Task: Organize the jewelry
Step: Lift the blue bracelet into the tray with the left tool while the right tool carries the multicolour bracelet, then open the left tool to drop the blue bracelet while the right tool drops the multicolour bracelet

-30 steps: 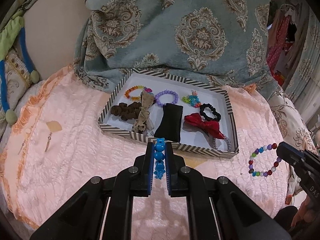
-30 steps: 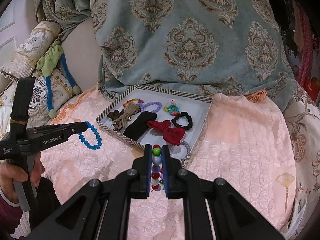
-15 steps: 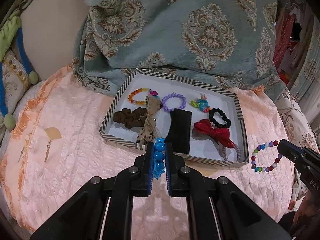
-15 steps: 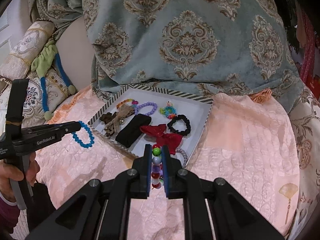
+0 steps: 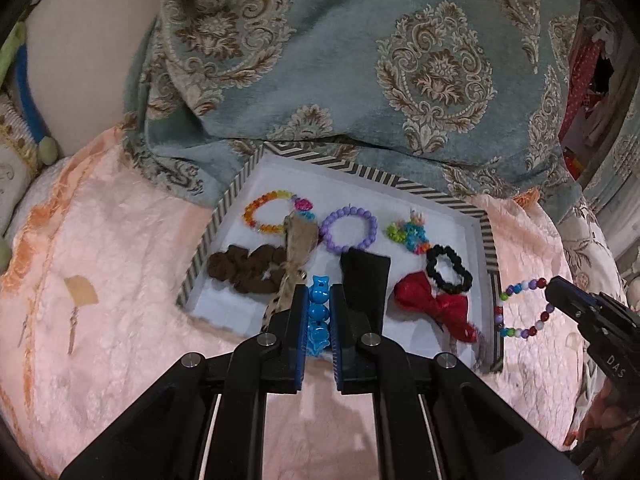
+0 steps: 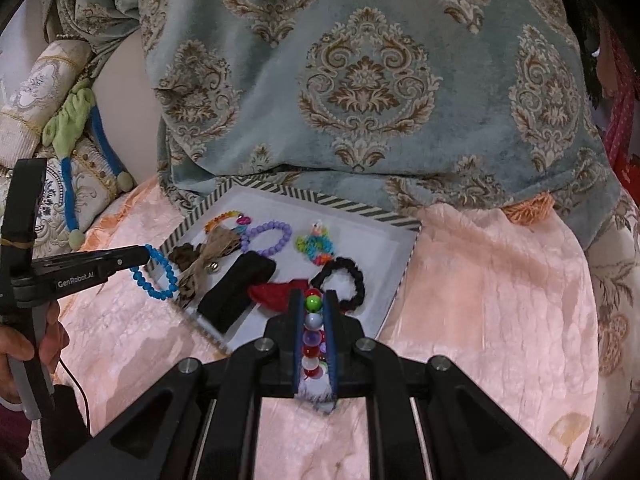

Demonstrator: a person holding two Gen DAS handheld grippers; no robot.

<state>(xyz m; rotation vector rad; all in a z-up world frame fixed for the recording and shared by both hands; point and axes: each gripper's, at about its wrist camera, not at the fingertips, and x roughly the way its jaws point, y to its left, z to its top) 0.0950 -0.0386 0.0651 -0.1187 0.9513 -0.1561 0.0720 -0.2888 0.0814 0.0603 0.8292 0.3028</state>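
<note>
My left gripper [image 5: 318,293] is shut on a blue bead bracelet [image 5: 318,312] and hovers over the near edge of the striped tray [image 5: 360,170]. From the right wrist view, this gripper [image 6: 145,255] has the blue loop [image 6: 158,276] hanging at the tray's left rim. My right gripper [image 6: 313,297] is shut on a multicoloured bead bracelet [image 6: 313,320] above the tray's [image 6: 320,200] near right part. In the left wrist view that bracelet [image 5: 520,312] dangles from the right gripper [image 5: 558,290] just outside the right rim.
The tray holds an orange bracelet [image 5: 264,212], a purple one [image 5: 350,230], a brown scrunchie [image 5: 244,268], a black band [image 5: 366,276], a red bow [image 5: 432,304] and a black scrunchie [image 5: 448,270]. A teal patterned cushion [image 5: 360,60] backs it. Earrings [image 5: 72,320] lie on the pink bedspread [image 5: 120,240].
Both grippers have come forward and closer to the tray, each still holding its bracelet. The tray fills more of both views.
</note>
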